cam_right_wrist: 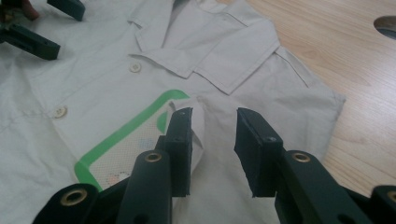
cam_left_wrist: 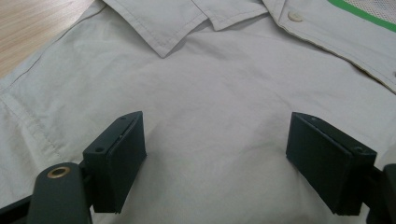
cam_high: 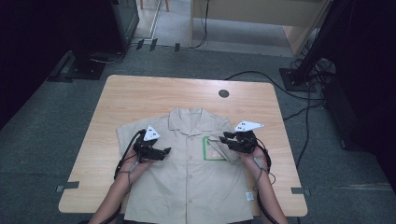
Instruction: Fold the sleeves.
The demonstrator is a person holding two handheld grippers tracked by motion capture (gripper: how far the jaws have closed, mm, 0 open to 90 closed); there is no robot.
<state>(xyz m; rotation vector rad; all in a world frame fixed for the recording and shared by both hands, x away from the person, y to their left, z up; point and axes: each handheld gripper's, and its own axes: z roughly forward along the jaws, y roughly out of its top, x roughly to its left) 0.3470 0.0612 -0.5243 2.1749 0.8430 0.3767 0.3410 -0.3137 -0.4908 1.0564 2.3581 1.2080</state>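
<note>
- The left gripper (cam_left_wrist: 212, 158) is hovering over the chest panel of a beige short-sleeved button shirt (cam_left_wrist: 210, 93), its jaws standing wide apart with bare cloth showing between them.
- Ahead of those jaws the pointed collar flap (cam_left_wrist: 163, 23) is lying flat, and past it to the left the light wooden table (cam_left_wrist: 32, 28) is showing beyond the shoulder seam.
- The right gripper (cam_right_wrist: 212, 149) is holding its jaws partly apart, gripping nothing; whether they are touching the cloth I cannot tell.
- Just beside its left jaw a green-edged pocket patch (cam_right_wrist: 126, 135) is lying with its upper corner folded over.
- Beyond its right jaw the sleeve edge (cam_right_wrist: 334, 105) is ending, with open tabletop stretching on to a round dark cable hole (cam_right_wrist: 385, 25).
- In the high view both grippers, left (cam_high: 164, 152) and right (cam_high: 223, 138), are sitting over the shirt, which is spread flat at the near side of the table (cam_high: 140, 93), its hem reaching the near edge, bare wood lying on either side and beyond the collar.
</note>
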